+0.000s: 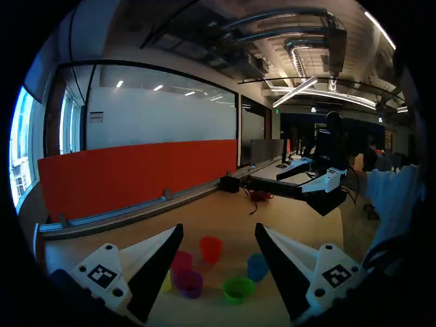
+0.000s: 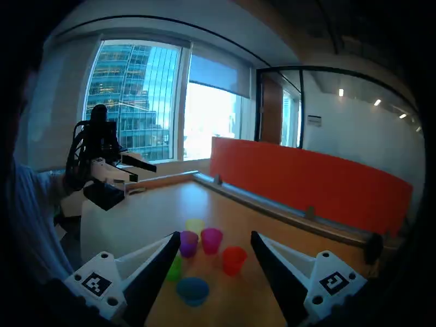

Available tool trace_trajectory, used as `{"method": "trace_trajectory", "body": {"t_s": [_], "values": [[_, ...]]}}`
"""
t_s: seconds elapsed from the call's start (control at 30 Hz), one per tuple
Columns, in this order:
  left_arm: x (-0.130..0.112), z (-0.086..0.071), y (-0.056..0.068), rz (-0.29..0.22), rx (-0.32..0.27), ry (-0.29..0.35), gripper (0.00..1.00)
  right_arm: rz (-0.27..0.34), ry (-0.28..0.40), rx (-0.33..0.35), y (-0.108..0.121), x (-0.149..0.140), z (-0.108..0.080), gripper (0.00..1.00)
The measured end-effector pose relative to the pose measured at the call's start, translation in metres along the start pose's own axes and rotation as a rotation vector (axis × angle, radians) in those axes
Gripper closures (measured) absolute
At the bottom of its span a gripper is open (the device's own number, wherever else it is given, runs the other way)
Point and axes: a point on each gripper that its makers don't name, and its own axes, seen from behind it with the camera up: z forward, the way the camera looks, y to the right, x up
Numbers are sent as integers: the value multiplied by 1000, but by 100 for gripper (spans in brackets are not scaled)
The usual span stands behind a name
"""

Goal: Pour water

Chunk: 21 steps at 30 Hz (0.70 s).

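Left gripper (image 1: 218,229): jaws spread wide, nothing held; carried above the table (image 1: 229,210), pointing forward and slightly down. Right gripper (image 2: 214,235): likewise wide and empty, hovering at similar height. Six coloured cups, upright, clustered close together below and ahead of both pairs of jaws; red cup (image 2: 234,260) between them, blue cup (image 2: 192,290) nearest. The grouping probably keeps source and target within pouring reach. Water: cannot tell which cup holds any.
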Motion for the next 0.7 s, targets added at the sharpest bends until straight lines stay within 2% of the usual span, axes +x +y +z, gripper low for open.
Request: {"method": "trace_trajectory", "body": {"t_s": [0.37, 0.7], "values": [[-39, 7, 7, 26, -42, -49, 2, -11, -48, 29, -10, -30, 7, 0], [-79, 14, 29, 22, -123, -114, 2, 5, -113, 75, -21, -70, 16, 0]]}}
